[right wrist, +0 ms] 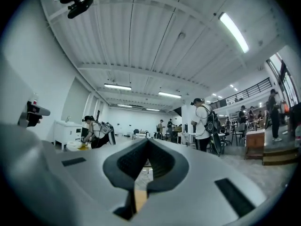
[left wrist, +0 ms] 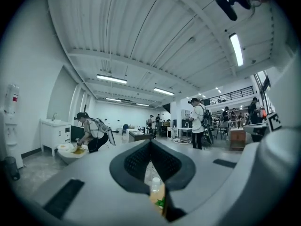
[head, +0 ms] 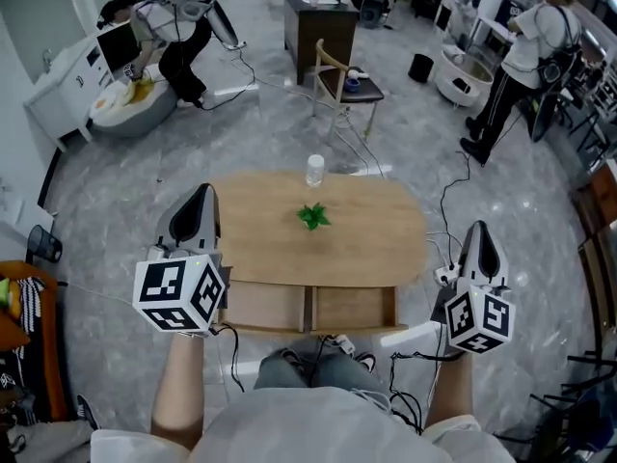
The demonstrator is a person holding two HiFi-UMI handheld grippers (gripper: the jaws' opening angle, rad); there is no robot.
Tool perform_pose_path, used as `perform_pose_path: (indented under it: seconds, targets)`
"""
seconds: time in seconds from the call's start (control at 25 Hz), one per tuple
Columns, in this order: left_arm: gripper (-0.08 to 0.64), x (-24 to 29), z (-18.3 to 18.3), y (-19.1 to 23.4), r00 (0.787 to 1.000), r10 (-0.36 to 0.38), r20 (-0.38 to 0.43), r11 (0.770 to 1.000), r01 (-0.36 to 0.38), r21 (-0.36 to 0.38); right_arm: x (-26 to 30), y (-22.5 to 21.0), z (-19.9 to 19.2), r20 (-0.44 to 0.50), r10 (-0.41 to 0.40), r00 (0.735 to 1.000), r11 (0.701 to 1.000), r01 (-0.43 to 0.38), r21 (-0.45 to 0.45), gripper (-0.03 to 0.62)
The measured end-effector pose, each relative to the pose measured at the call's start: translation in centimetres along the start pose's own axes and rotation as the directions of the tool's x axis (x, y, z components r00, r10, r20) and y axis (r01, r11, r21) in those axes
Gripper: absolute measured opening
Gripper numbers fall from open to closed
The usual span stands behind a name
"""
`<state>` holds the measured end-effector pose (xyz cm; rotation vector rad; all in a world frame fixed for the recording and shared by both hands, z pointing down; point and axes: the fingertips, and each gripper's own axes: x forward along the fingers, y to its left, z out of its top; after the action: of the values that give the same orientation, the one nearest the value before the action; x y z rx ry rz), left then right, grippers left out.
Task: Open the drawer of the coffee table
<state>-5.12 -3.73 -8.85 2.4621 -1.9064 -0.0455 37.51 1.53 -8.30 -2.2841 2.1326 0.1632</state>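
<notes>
while the left gripper (head: 199, 199) is hovering at the left of the head view with its jaws pressed together on nothing, the right gripper (head: 479, 231) is hanging at the lower right, likewise closed and empty. between them the wooden coffee table (head: 270, 249) is standing, its drawer (head: 265, 307) showing along the near edge at lower centre. a clear bottle (head: 315, 170) and a green sprig (head: 312, 216) are sitting on top.

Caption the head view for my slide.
Shut left gripper and shut right gripper flank an oval wooden coffee table bearing clear plastic bottle and green plant.
</notes>
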Motion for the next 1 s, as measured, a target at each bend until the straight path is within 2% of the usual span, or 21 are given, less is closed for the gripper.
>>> perform_pose_path:
  seconds: [0.12, 0.36, 0.52, 1.0]
  targets:
    - [-0.005, -0.3, 0.4, 0.1, 1.000, -0.001, -0.001, 1.000, 0.001, 0.012, -0.4, 0.3, -0.1, -0.026, -0.015, 1.000, 1.000, 0.015, -0.021, 0.000]
    - [-0.005, 0.4, 0.6, 0.1, 1.000, -0.003, 0.002, 1.000, 0.003, -0.021, -0.3, -0.5, -0.9, -0.083, -0.057, 0.995, 0.998, 0.053, -0.045, 0.000]
    - [-0.005, 0.8, 0.3, 0.3, 1.000, 0.008, 0.003, 0.999, -0.008, -0.037, -0.6, -0.1, -0.7, -0.073, -0.088, 0.993, 0.992, 0.081, -0.093, 0.000]
    - [-0.005, 2.4, -0.4, 0.3, 1.000, 0.009, -0.003, 0.998, -0.009, -0.069, 0.5, 0.7, -1.8, -0.102, -0.066, 0.993, 0.998, 0.064, -0.027, 0.000]
